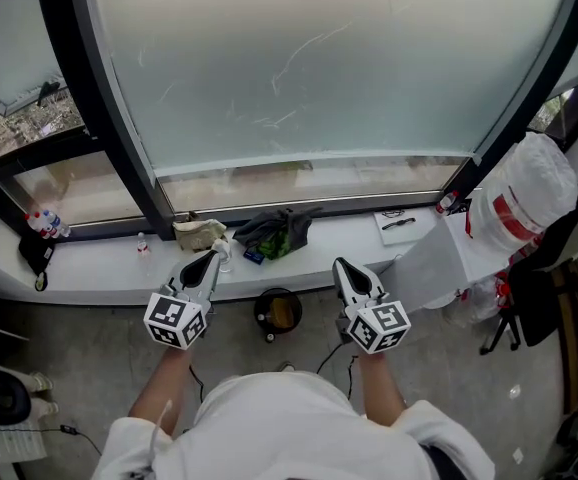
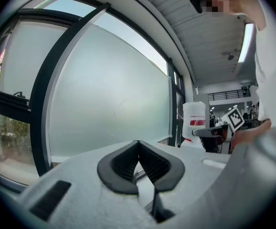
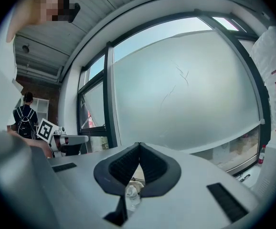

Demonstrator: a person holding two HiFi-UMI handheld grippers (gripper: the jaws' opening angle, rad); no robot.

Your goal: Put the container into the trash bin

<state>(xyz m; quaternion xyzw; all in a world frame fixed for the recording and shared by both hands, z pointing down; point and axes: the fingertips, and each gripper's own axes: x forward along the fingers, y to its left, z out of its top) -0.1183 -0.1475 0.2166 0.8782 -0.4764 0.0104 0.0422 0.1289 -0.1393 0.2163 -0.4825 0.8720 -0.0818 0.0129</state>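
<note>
Container [image 1: 284,313] sat in neither claw. Left claw [image 1: 211,259] was pressed together with nothing in it. Right claw [image 1: 340,264] was pressed together too and empty; a small clear bottle [image 3: 130,195] showed through the gap under its tips, beyond them, ungripped. Both claws were level, aimed at the frosted window [image 1: 319,68] and well apart, with bare forearms stretched forward from white sleeves. The tips reached just over the front edge of the window ledge [image 1: 99,273], which carried a cloth bundle [image 1: 199,234] and a dark green bag [image 1: 277,234]. Between and below the claws, on the floor [image 1: 99,343], stood the round dark trash bin [image 1: 261,308]. The container looked to be the yellowish thing inside it, too small to read its long axis. Floor around the bin was open; a tall white wrapped roll [image 1: 524,198] stood off right.
</note>
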